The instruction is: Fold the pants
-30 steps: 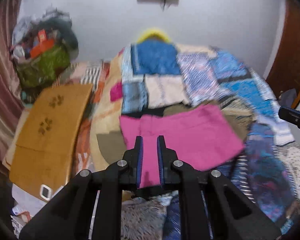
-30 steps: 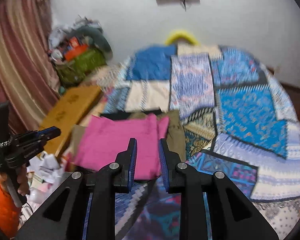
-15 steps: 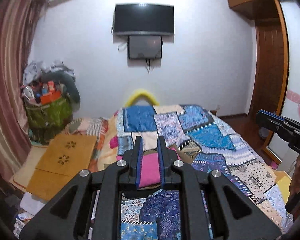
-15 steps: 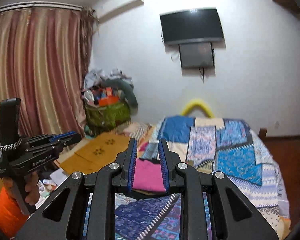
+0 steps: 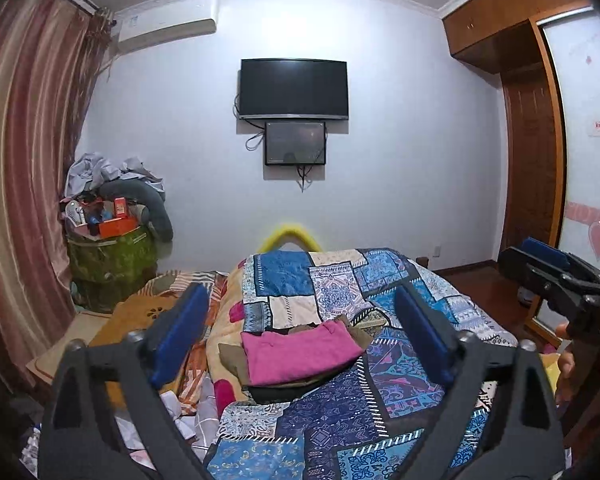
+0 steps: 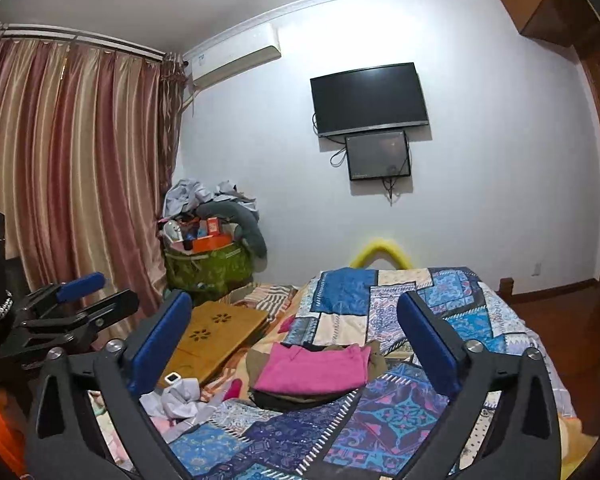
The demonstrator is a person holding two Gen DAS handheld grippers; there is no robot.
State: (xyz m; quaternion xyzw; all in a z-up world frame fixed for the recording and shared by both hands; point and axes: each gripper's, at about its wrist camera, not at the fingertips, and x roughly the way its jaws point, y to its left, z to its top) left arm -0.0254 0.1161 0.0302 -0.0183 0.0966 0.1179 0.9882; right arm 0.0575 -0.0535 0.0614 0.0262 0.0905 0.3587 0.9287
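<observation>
Both tools have pulled back and up from the pink pants (image 5: 300, 350) since a second ago. Left tool (image 5: 300, 336) and right tool (image 6: 296, 340) hang wide, jaws opening — nothing between them. Beyond, the pants lie folded atop darker clothes (image 6: 296, 398) on the patchwork bed (image 5: 340, 420).

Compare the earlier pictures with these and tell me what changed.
Both grippers drew back and up from the pink pants, so the whole room shows. The left gripper and right gripper, near shut before, are opening their jaws, with nothing between them. The pants stay folded on the stack of clothes on the patchwork quilt.
</observation>
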